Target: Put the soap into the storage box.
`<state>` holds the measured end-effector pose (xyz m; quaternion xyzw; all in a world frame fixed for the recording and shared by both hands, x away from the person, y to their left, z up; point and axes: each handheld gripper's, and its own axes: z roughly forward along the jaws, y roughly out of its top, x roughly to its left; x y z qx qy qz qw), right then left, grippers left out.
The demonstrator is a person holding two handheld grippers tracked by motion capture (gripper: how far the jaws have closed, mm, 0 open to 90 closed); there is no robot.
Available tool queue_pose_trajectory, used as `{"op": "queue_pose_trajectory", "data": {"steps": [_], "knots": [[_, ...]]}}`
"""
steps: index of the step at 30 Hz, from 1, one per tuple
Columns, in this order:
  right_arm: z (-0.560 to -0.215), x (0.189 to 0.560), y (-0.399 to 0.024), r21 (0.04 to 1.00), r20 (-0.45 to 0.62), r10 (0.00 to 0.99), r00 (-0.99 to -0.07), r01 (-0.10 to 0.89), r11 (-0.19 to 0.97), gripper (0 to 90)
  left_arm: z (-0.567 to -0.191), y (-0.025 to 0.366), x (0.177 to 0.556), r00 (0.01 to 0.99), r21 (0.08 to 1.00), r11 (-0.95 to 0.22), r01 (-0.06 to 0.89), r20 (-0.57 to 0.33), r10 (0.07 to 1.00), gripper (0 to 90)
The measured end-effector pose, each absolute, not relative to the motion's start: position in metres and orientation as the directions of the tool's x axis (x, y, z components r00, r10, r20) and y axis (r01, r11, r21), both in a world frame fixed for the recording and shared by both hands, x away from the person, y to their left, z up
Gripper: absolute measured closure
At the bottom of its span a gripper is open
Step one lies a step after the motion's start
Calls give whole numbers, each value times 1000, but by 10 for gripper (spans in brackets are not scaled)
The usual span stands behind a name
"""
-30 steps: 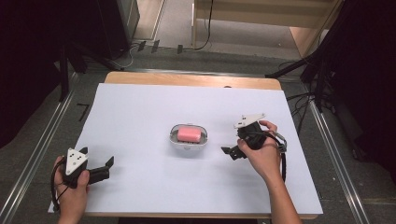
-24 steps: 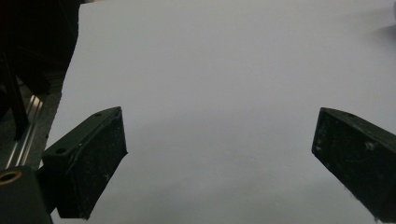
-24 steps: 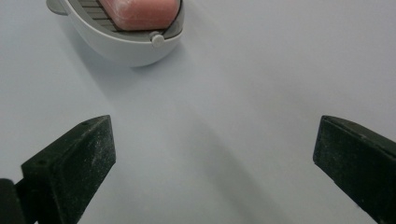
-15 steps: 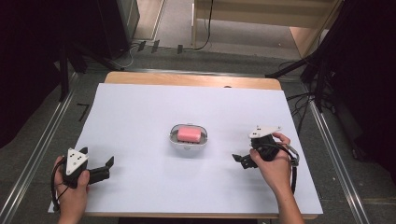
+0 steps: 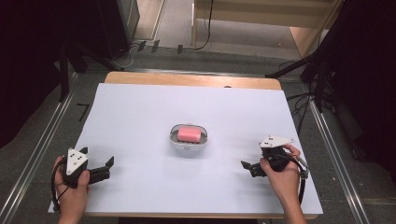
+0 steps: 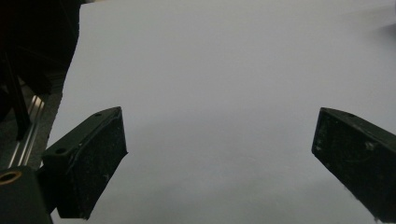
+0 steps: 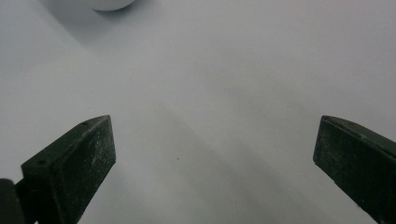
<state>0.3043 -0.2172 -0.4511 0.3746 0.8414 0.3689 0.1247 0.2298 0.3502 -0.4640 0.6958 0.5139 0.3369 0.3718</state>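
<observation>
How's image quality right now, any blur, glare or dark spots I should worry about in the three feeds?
High view: evenly lit, table sheet free of glare, surroundings dark, pink block in its dish readable though soft. Left gripper view: sheet smooth, dark at the upper left, left tool jaws sharp. Right gripper view: soft shadow bands on the sheet, dish edge blurry at top.

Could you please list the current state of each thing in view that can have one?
Left gripper: open, empty, held low near the table's left front corner.
Right gripper: open, empty, held low at the right, apart from the dish.
Dish: upright at the table's centre, uncovered, holding the pink block.
Pink block: lying inside the dish, untouched.
White table cover: spread flat.
</observation>
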Motion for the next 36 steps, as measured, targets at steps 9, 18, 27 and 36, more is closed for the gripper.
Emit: {"op": "queue_pose_trajectory", "data": {"steps": [9, 18, 27, 36], "knots": [[-461, 295, -230, 722, 82, 740, -667, 551, 417, 0, -464, 350, 230, 245, 864, -195, 464, 86, 966, 37], [-468, 284, -248, 732, 97, 761, -642, 564, 382, 0, -464, 350, 230, 244, 864, -196, 463, 89, 966, 37], [-473, 274, -265, 746, 102, 782, -615, 567, 349, 0, -464, 350, 230, 242, 864, -198, 463, 91, 966, 36], [-478, 263, -283, 754, 117, 797, -593, 576, 317, 0, -464, 350, 230, 244, 865, -195, 462, 88, 966, 37]]}}
